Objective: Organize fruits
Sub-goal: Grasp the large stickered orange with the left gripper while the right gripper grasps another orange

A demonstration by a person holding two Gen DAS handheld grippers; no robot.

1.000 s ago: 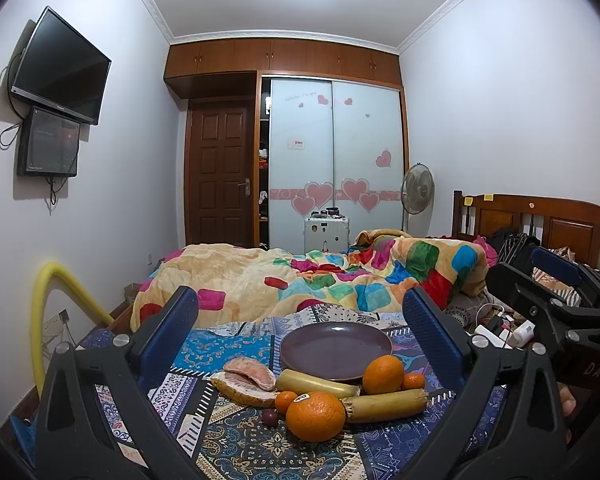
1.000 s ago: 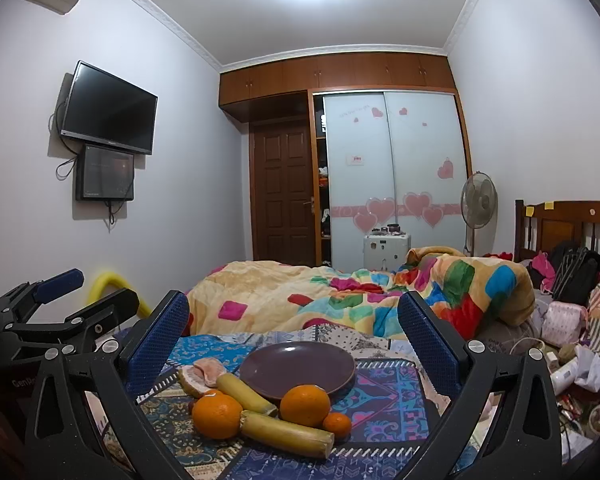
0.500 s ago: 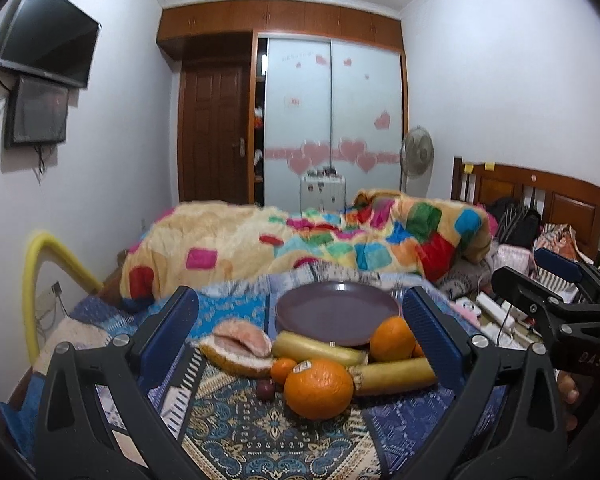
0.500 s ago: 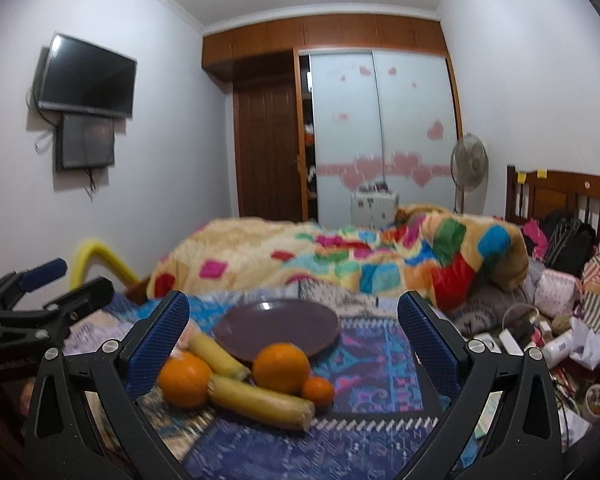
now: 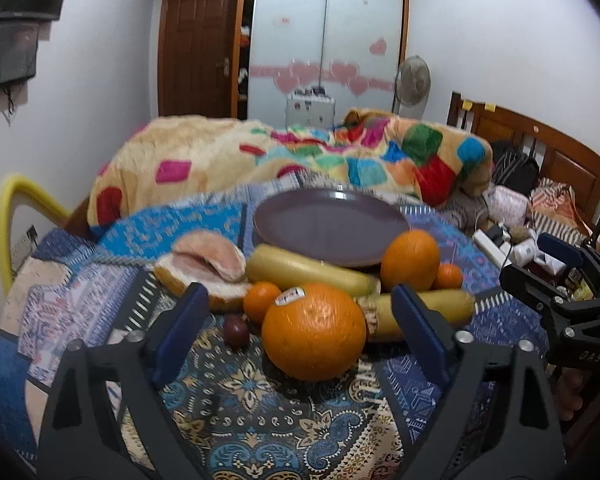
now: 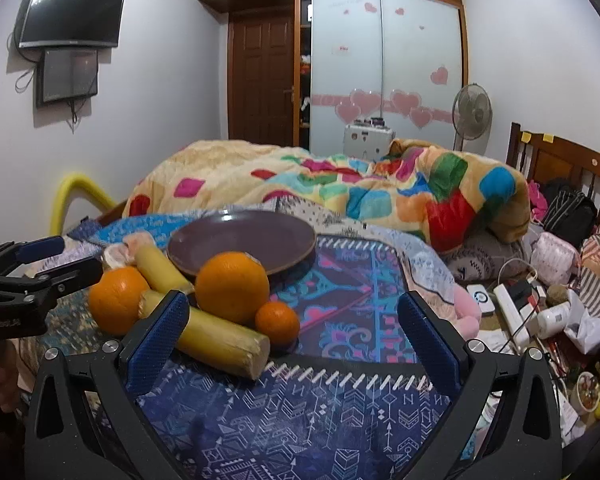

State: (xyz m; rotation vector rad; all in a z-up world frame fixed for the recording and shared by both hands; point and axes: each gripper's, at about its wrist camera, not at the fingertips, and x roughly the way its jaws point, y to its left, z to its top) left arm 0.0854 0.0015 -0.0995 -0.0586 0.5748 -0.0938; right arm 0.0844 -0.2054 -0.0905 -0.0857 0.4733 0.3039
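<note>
left tool (image 5: 300, 320): spread, just been closing, stickered orange (image 5: 314, 330) between pads at centre frame, untouched | right tool (image 6: 294, 322): spread, nothing held | plate (image 5: 328, 226): bare

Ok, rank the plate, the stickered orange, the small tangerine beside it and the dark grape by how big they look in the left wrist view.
1. Purple plate
2. Stickered orange, though its nearness to the camera inflates it
3. Small tangerine
4. Dark grape

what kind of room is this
A bedroom, most likely: a bed with a patchwork blanket and wooden headboard, a sliding-door wardrobe, and a wall TV.
</note>
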